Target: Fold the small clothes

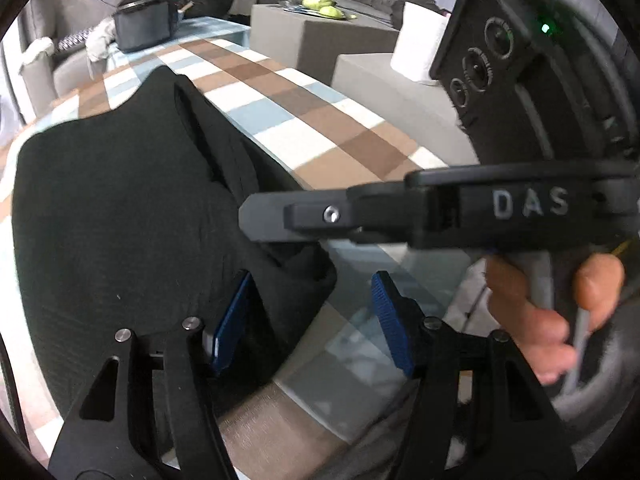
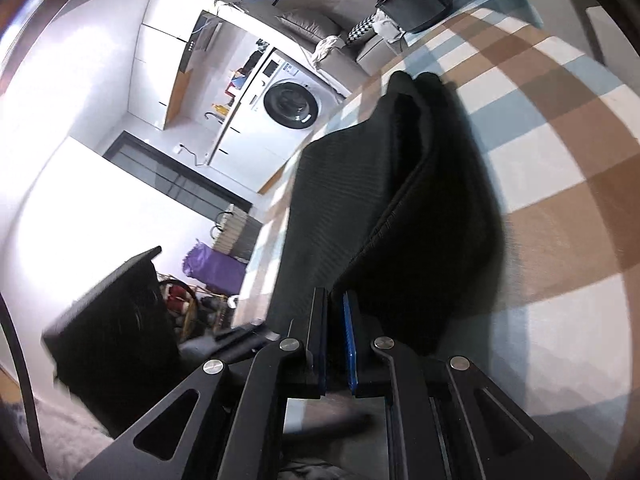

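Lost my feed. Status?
Right hand-held gripper shut on black garment. Left hand-held gripper open, over garment's edge. Garment part-folded on checked tablecloth. Nothing obstructing.

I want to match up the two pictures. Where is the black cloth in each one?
Left wrist view: the black cloth fills the left and middle, on the checked tablecloth.
Right wrist view: the cloth runs up the middle, its near end pinched in the right tongs.
Shared landmark: the dark box at the table's far end.
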`<state>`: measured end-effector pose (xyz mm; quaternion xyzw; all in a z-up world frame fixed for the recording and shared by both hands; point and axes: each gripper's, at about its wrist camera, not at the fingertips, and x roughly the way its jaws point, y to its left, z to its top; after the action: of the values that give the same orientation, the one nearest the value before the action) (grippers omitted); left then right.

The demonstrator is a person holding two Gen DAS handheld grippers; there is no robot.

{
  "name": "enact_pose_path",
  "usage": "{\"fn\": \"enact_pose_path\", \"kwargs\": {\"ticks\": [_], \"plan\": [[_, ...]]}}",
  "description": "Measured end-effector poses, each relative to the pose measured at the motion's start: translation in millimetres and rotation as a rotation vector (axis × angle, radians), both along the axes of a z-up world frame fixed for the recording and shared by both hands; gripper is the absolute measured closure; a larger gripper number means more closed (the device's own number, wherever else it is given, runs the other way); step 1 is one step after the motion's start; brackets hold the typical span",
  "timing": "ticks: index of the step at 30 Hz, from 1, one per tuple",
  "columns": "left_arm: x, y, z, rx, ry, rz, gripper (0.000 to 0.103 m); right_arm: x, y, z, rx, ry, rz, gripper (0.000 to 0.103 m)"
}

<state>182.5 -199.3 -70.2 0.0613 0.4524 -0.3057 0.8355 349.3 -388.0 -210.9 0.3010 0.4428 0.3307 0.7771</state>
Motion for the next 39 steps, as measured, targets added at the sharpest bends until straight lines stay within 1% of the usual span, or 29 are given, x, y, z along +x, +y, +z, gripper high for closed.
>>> {"fn": "enact_pose_path", "kwargs": {"ticks": [1,2,4,5,6,7,8,9,11,13,17,22,24,26,29,31,33,34,36,37,39], "plan": [[1.6,2.4,0.4,-0.013,-0.002,0.017,0.058,2.0,-0.2,1.4,-0.008,0.002,-0.004,0.094],[5.1,7.9,0.7,-0.032,0.002,0.046,0.073,2.0,-1.4,3.2,-0.012,0.001,-0.008,0.092],[12.6,25.3,1.7,-0.098,0.030,0.088,0.081,-1.2,-17.4,5.2,-0.012,-0.009,-0.060,0.086],[14.6,33.7,2.7,-0.117,0.032,0.109,0.081,-2.9,-24.3,5.6,-0.017,-0.012,-0.085,0.081],[15.8,41.2,3.6,-0.124,0.030,0.130,0.082,-5.2,-36.1,4.2,-0.052,-0.010,-0.128,0.081],[17.5,48.7,4.1,-0.129,0.029,0.143,0.082,-5.7,-42.4,2.2,-0.076,0.001,-0.145,0.081],[19.1,57.1,4.6,-0.142,0.034,0.154,0.082,-4.6,-47.8,-2.8,-0.099,0.023,-0.163,0.081],[20.5,63.7,4.5,-0.156,0.044,0.169,0.082,-3.8,-52.7,-10.1,-0.098,0.055,-0.176,0.081],[23.6,74.5,3.9,-0.153,0.044,0.194,0.082,-2.0,-51.8,-20.5,-0.108,0.096,-0.167,0.081],[25.6,82.3,3.5,-0.154,0.046,0.207,0.082,1.4,-41.3,-27.3,-0.132,0.113,-0.138,0.081],[28.2,91.2,0.7,-0.157,0.054,0.215,0.081,5.5,-15.6,-27.8,-0.133,0.089,-0.068,0.081],[24.0,88.3,-2.0,-0.146,0.047,0.188,0.081,16.8,2.0,-22.2,-0.027,0.044,-0.031,0.081],[20.3,81.2,-4.2,-0.138,0.058,0.137,0.073,24.6,7.1,-25.7,-0.008,0.058,-0.029,0.081],[15.8,73.9,-8.3,-0.106,0.063,0.106,0.059,32.0,10.0,-31.9,0.014,0.087,-0.033,0.081],[11.6,63.1,-11.9,-0.073,0.053,0.088,0.050,40.6,14.0,-36.3,0.040,0.114,-0.044,0.081],[13.2,60.4,-12.8,-0.074,0.050,0.095,0.048,43.1,18.2,-32.1,0.037,0.111,-0.045,0.078],[19.4,61.8,-14.8,-0.055,0.037,0.139,0.048,46.1,23.6,-29.3,0.028,0.109,-0.038,0.078],[21.4,63.0,-16.1,-0.046,0.037,0.159,0.051,47.5,26.2,-26.5,0.021,0.103,-0.032,0.078],[27.7,70.2,-18.5,-0.081,0.064,0.177,0.055,43.5,24.5,-19.9,0.004,0.081,-0.018,0.077],[29.2,75.4,-18.7,-0.102,0.071,0.184,0.059,41.1,20.6,-15.7,0.006,0.066,-0.017,0.077],[30.6,85.9,-19.2,-0.138,0.089,0.200,0.060,35.8,5.1,-8.1,-0.003,0.028,-0.050,0.074]]}}
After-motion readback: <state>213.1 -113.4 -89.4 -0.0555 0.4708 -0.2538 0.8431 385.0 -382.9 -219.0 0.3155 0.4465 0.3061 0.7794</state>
